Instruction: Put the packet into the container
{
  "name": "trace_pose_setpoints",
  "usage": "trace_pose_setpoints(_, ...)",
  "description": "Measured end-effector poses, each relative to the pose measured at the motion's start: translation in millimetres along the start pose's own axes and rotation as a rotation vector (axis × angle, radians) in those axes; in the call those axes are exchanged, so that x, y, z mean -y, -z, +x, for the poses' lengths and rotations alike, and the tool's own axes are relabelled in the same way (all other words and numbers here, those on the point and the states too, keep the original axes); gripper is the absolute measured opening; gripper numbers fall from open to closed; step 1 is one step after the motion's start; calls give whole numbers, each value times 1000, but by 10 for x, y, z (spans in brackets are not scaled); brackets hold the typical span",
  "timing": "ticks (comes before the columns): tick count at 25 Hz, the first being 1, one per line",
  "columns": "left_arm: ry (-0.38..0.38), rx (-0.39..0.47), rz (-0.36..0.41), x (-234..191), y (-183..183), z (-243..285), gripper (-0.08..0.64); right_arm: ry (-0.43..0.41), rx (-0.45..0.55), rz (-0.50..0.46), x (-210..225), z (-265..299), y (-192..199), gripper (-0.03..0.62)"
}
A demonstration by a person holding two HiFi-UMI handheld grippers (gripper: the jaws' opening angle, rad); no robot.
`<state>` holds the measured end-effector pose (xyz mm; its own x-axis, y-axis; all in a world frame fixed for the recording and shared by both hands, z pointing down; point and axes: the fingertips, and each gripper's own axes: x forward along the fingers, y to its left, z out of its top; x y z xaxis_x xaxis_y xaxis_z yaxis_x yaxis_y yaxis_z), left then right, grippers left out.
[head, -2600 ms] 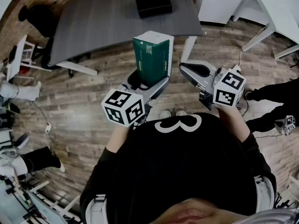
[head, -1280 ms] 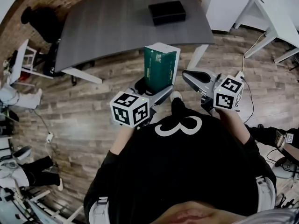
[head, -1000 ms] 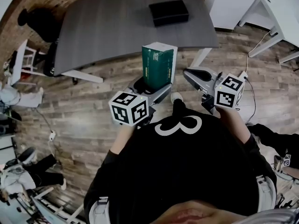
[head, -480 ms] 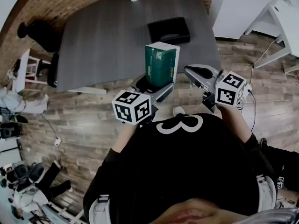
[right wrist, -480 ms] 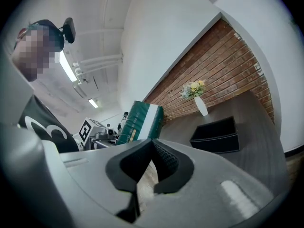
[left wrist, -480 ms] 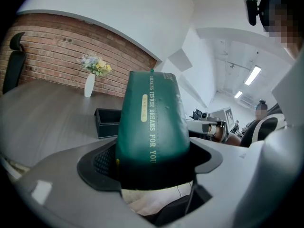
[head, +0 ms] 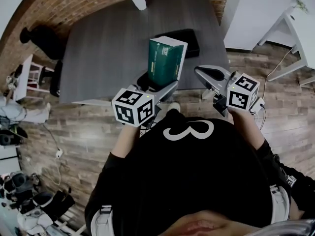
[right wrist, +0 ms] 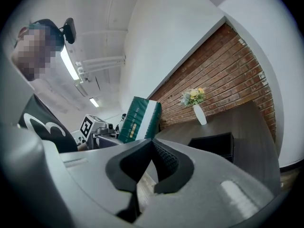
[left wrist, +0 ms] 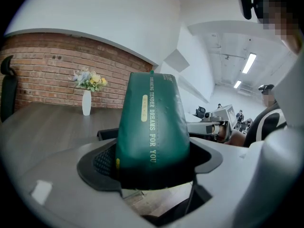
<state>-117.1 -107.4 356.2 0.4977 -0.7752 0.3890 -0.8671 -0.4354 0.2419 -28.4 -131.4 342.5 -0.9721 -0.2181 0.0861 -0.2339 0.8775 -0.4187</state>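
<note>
- Green packet (head: 165,60) stands upright at frame centre, its base pinched by the left tool (head: 156,86).
- Black container (head: 189,38) sits on the grey worktop (head: 108,48), just above the packet.
- Right tool (head: 209,73), centre right, is pressed together.

Dim, flat head view; gripper views brighter (ceiling strip lights (left wrist: 249,63) glaring), fisheye-warped, dark vignetted corners.

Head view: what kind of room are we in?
Probably an office or lab-type workspace. A large grey table with a vase of flowers stands before a brick wall, a white desk is off to the side, and the floor is wood plank.
</note>
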Motion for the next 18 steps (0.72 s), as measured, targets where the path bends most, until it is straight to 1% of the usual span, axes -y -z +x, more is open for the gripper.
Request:
trace_pose_setpoints(2,-14,-5,30,-104,-63,42,437,8,-1,1,35,45,-26,2)
trace_pose_setpoints(4,-12,-9,52,-191,-131,113,437,17,6,6,112,78,-64,2)
trace_pose_setpoints(12,49,-35,165,-520,-464,607,437,69,32,47,605,171,-256,2)
trace_pose_setpoints(18,86,-101,296,-800,-583,1000,437,112,49,80,892,218,-361,2)
